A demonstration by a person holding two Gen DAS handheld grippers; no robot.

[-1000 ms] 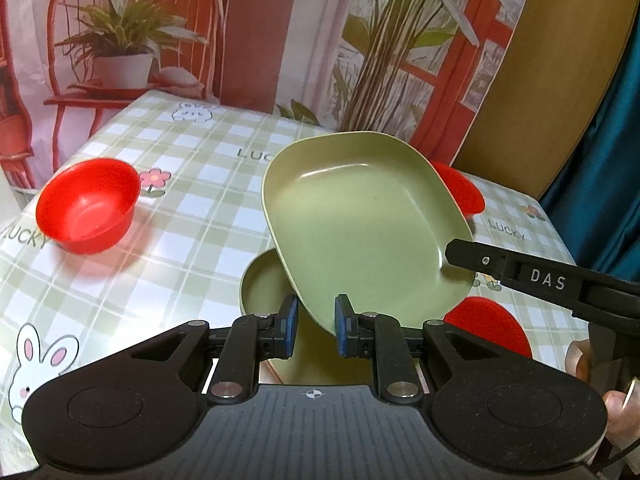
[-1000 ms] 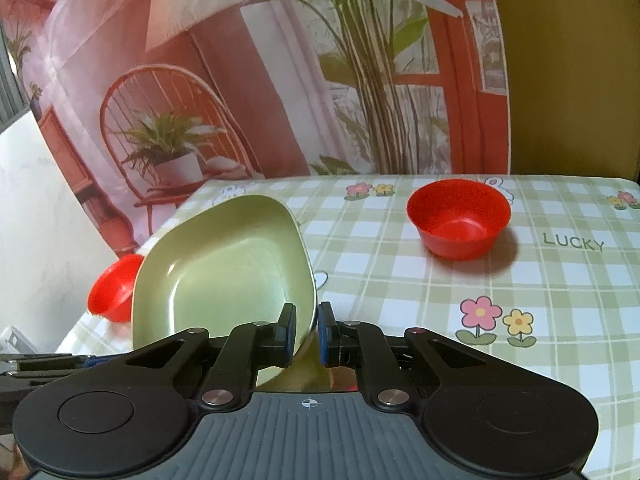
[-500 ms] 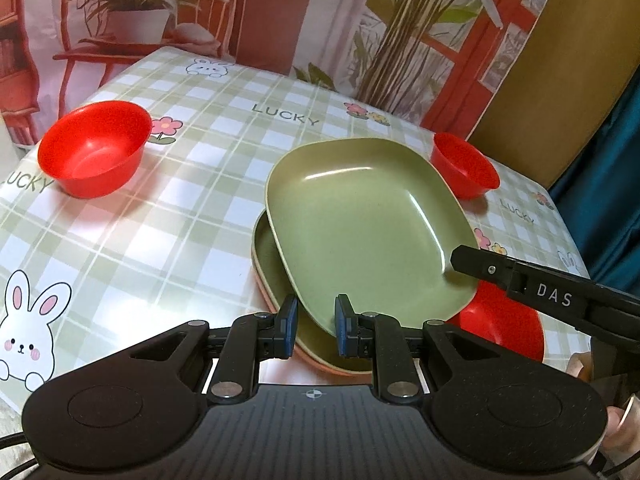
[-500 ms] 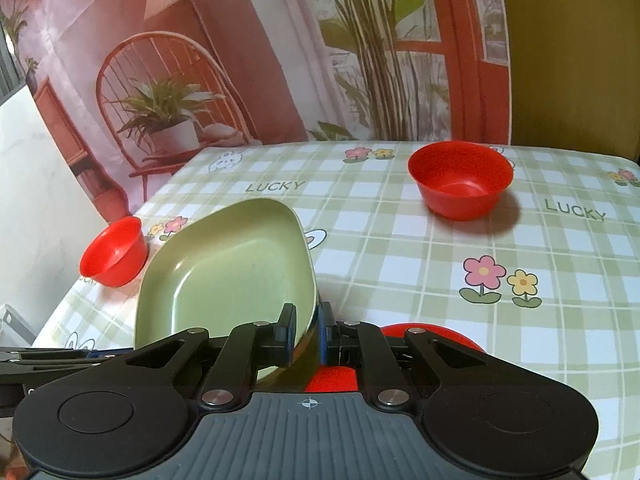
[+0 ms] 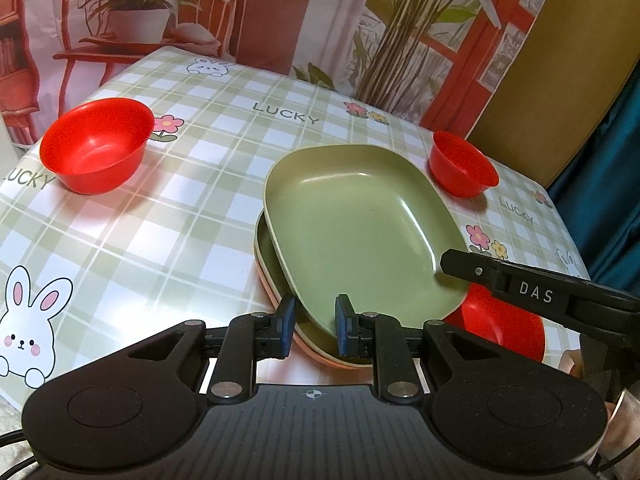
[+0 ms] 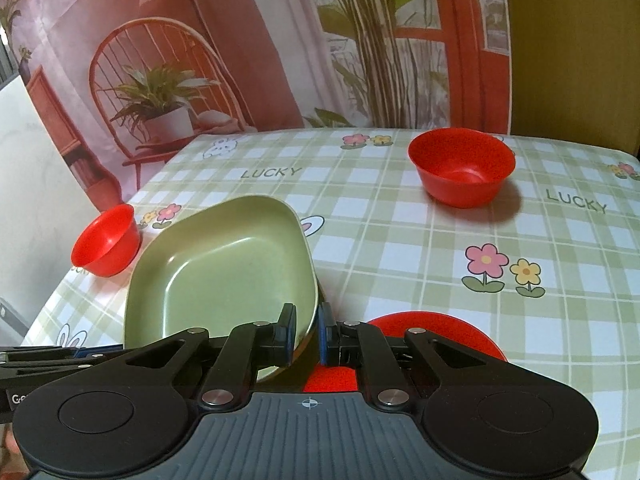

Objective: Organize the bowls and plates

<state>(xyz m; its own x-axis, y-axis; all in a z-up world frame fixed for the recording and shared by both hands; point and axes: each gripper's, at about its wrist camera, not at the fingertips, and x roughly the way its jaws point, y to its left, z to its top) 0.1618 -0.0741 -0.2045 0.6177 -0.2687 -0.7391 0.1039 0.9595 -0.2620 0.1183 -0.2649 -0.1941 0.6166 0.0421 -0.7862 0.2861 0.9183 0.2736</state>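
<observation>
A: What is my right gripper point(image 6: 307, 334) on?

B: Its blue pads are clamped on the rim of the top green plate point(image 6: 224, 276), a matte rounded rectangle with a raised lip and a smooth, faintly glossy well. I see it sitting skewed on the stack point(image 5: 280, 300): under it a second green plate and a pinkish-orange one at the bottom, edges showing on the left side

A: And my left gripper point(image 5: 316, 326)?

B: Fingers apart, the near corner of the stack between them; I cannot tell whether either pad touches. The right gripper's black finger point(image 5: 480, 270) crosses the top plate's right edge

A: Where does the stack sit?

B: Near the front edge of the table point(image 5: 168, 216), towards its right side, on a shiny green-and-white checked cloth printed with rabbits, flowers and LUCKY. A flat red plate point(image 6: 440, 336) lies just beside it on the right, partly under it

A: The bowls?

B: Three-part set, really two here: one smooth red plastic bowl point(image 5: 96, 144) at the left edge, another red bowl point(image 5: 462, 164) near the far right corner, both upright and round
</observation>
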